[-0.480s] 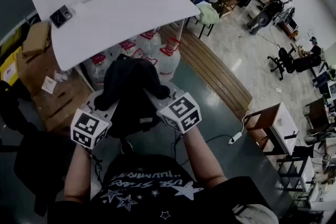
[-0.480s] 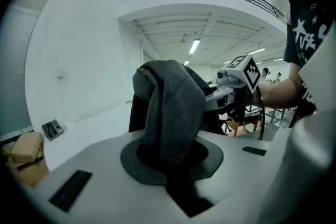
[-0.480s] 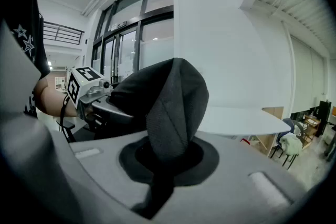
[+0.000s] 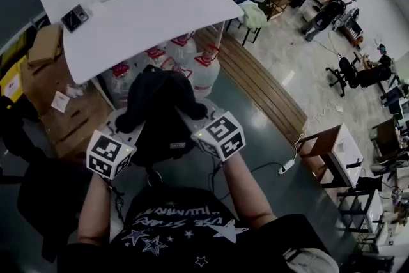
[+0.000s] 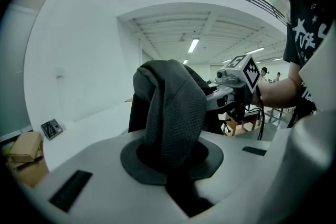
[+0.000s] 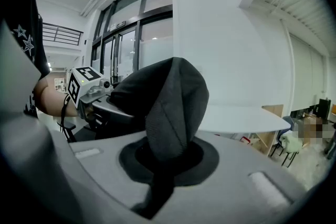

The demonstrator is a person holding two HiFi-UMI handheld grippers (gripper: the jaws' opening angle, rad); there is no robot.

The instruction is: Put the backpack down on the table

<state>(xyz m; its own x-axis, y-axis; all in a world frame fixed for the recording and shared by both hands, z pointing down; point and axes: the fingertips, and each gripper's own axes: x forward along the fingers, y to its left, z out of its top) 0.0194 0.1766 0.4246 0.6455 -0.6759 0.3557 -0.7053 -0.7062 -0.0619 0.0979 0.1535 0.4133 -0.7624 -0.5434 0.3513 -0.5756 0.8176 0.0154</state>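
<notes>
A black backpack (image 4: 160, 113) hangs in the air between my two grippers, in front of the white table (image 4: 147, 22) and below its near edge. My left gripper (image 4: 126, 128) is shut on a dark mesh strap (image 5: 173, 113) of the backpack. My right gripper (image 4: 192, 117) is shut on another strap (image 6: 176, 107). In the left gripper view the right gripper's marker cube (image 5: 247, 72) shows behind the bag; in the right gripper view the left cube (image 6: 84, 84) shows at the left. The bag does not touch the table.
Several large water bottles (image 4: 192, 67) with red caps stand under the table. Cardboard boxes (image 4: 45, 48) lie at the left. A small dark device (image 4: 75, 18) rests on the table's left end. Chairs (image 4: 246, 0), a power strip (image 4: 284, 168) and desks stand at the right.
</notes>
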